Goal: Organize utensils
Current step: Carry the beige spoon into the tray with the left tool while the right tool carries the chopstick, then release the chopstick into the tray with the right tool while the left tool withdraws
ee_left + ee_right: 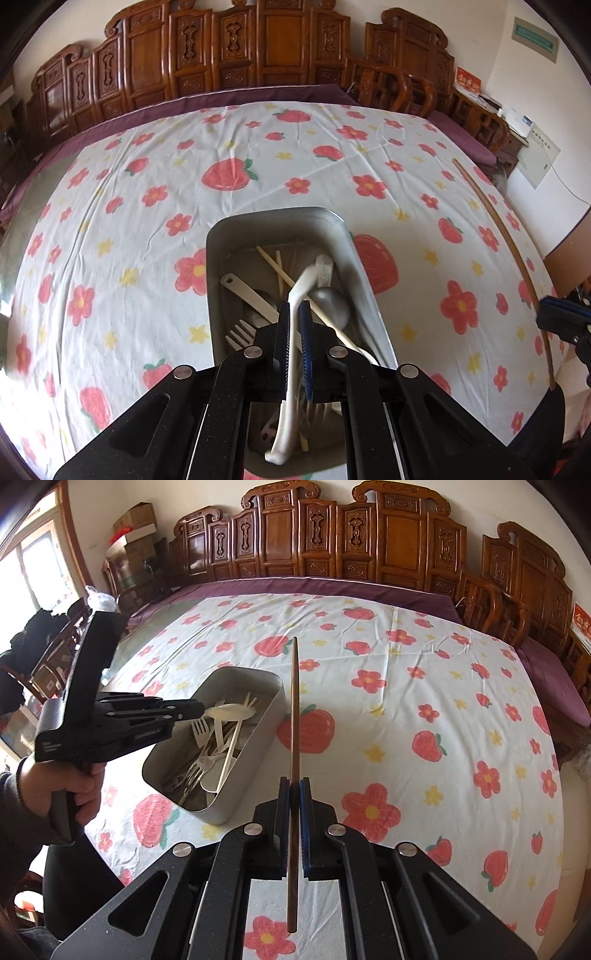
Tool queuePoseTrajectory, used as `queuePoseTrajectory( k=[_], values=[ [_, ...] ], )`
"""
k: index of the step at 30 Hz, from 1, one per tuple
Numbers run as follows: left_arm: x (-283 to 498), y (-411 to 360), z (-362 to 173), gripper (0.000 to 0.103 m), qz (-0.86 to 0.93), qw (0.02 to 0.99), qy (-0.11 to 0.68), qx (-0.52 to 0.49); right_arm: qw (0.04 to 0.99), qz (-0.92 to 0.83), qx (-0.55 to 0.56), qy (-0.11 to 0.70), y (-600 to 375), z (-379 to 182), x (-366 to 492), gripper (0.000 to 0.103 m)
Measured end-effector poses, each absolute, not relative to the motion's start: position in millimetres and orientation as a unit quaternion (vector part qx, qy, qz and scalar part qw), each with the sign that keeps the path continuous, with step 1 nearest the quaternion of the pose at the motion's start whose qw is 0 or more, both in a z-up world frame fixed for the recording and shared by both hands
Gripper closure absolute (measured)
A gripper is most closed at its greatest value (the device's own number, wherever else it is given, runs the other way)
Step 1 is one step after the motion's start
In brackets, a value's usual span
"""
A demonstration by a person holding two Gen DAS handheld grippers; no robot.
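In the left wrist view, the left claw [294,314] is clamping narrow on a white plastic spoon [291,350], holding it over the metal tray [221,236] near the desk's near edge, likely because the jumbled forks, chopsticks and ladle there are being sorted by kind. In the right wrist view, the right claw [294,788] is pinching a brown chopstick [294,709] mid-length, its tip pointing toward the far edge, probably keeping it apart from the tray's pile. The person's hand [62,786] is gripping the left tool's handle. A red wall sign is showing, but its writing is unreadable.
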State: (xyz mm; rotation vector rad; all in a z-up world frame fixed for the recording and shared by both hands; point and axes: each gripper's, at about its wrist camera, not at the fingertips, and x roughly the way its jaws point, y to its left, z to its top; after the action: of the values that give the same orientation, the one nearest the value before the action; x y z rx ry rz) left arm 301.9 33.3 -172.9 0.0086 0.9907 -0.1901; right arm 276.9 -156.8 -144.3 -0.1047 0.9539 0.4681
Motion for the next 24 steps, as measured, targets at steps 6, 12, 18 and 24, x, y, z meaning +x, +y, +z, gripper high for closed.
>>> queuePoseTrajectory(
  k=[6,12,18,24],
  values=[
    [310.8,43.6,-172.9,0.103,-0.071,0.881,0.467,-0.003,0.859,0.222,-0.051,0.459,-156.9,-147.5,280.5,0.097],
    [307.6,60.6,-167.3,0.103,-0.063,0.886,0.46,-0.016,0.854,0.231,-0.051,0.463,-147.9,-152.9,283.3,0.097],
    [283.6,82.1,-159.6,0.103,-0.053,0.893,0.447,-0.019,0.841,0.261,-0.041,0.472,-121.8,-158.7,286.2,0.097],
    [263.9,97.4,-153.6,0.103,-0.048,0.898,0.438,-0.02,0.829,0.283,-0.036,0.481,-82.5,-169.2,293.3,0.097]
  ],
)
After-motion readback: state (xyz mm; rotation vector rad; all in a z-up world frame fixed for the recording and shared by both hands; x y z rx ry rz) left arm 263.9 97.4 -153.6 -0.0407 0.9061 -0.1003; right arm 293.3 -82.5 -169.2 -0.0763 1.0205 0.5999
